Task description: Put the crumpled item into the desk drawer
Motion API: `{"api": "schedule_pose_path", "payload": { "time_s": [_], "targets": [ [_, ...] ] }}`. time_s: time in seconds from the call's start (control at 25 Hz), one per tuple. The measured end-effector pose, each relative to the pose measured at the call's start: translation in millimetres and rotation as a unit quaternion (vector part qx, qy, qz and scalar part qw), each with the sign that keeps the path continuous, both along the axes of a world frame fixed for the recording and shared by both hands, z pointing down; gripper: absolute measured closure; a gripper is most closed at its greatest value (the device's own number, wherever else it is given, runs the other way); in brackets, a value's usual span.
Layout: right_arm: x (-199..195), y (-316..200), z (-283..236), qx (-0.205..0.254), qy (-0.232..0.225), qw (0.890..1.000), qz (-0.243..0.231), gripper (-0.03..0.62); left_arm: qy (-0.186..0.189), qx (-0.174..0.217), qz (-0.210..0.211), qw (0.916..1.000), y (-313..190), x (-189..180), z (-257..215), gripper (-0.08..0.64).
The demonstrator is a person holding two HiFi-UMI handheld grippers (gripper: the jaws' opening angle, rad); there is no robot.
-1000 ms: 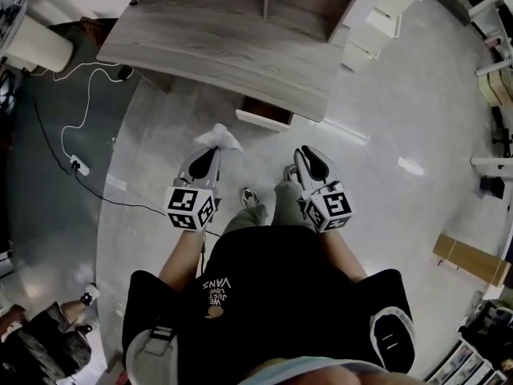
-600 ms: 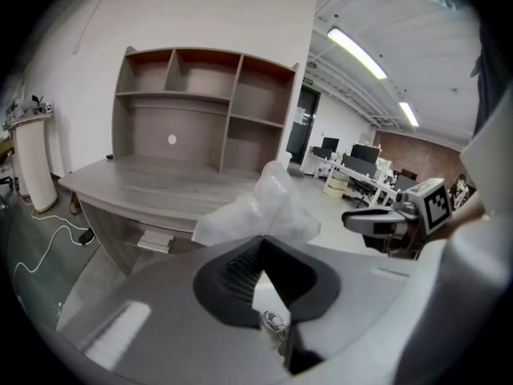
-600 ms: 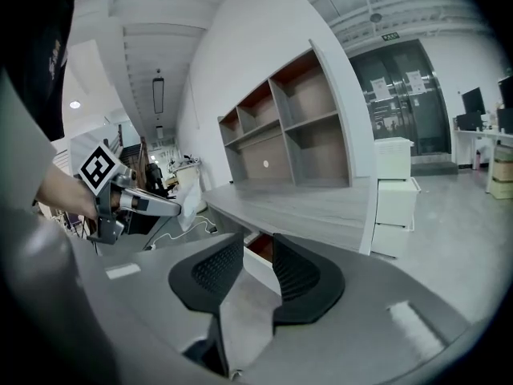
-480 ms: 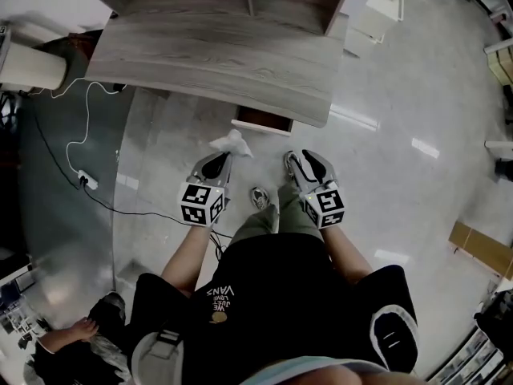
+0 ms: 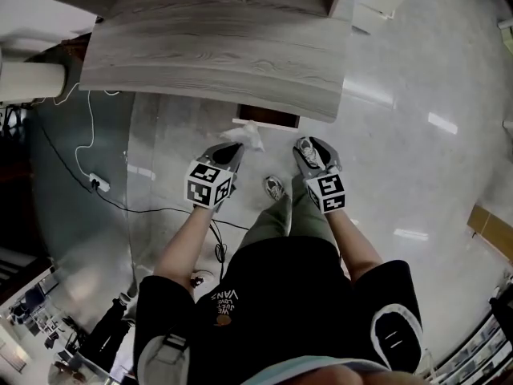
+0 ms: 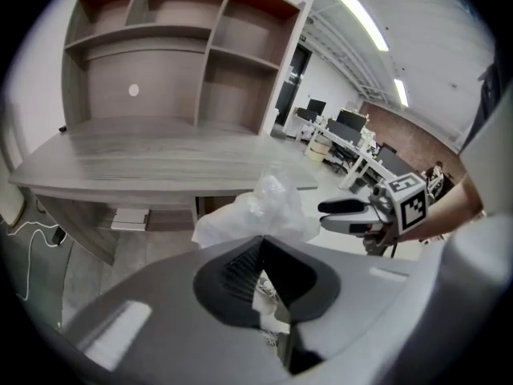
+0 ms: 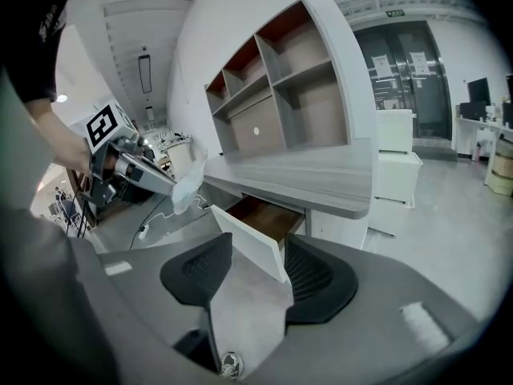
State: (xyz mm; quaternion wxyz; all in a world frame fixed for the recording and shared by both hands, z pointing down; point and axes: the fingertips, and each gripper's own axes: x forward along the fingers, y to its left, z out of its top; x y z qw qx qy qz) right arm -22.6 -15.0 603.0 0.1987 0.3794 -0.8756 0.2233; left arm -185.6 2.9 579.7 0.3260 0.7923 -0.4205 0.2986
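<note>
The crumpled item [image 6: 258, 209], a wad of clear-white plastic, sticks out of my left gripper [image 6: 260, 243], whose jaws are shut on it. In the head view this gripper [image 5: 234, 149] holds the wad [image 5: 245, 135] just left of the open desk drawer [image 5: 268, 119]. The drawer [image 7: 250, 245] has a white front and a brown inside and hangs under the grey wooden desk [image 7: 321, 179]. My right gripper [image 7: 258, 257] faces it with jaws that have just been opening. The front's corner shows between them, and no pad presses on it. From above, the right gripper [image 5: 308, 146] hovers right of the drawer.
A shelf hutch [image 6: 172, 62] stands on the desk. A white cabinet [image 7: 394, 179] sits right of the desk. A white cable with a power strip [image 5: 98, 183] lies on the floor at left. The person's shoe [image 5: 275, 188] is below the drawer.
In the head view both grippers have come closer to the open drawer under the desk edge. The crumpled item travelled with the left one.
</note>
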Motion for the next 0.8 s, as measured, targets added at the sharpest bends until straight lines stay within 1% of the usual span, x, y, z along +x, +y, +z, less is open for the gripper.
{"api": "schedule_pose_path", "payload": {
  "time_s": [0.2,0.36,0.48,0.68,0.8],
  "targets": [
    [-9.9,-6.7,24.9,-0.011,0.01,1.0,-0.013,0.393,-0.029,-0.05,0.057,0.9967,-6.3,3.4,22.3,0.508],
    [-16.2,-10.9,40.1,-0.018,0.012,1.0,-0.018,0.393,-0.039,-0.097,0.1,0.9895,-10.6,8.3,35.4,0.508],
    [-19.9,-10.7,46.9,-0.026,0.013,0.999,-0.018,0.393,-0.056,-0.125,0.127,0.9825,-16.2,7.9,42.6,0.508],
    [-19.3,-11.9,54.1,-0.038,0.012,0.999,-0.016,0.393,-0.063,-0.164,0.149,0.9732,-29.4,13.2,49.9,0.508],
    [-18.9,-16.2,58.2,-0.042,0.011,0.999,-0.015,0.393,-0.072,-0.184,0.166,0.9661,-36.2,15.3,52.4,0.508]
  ]
}}
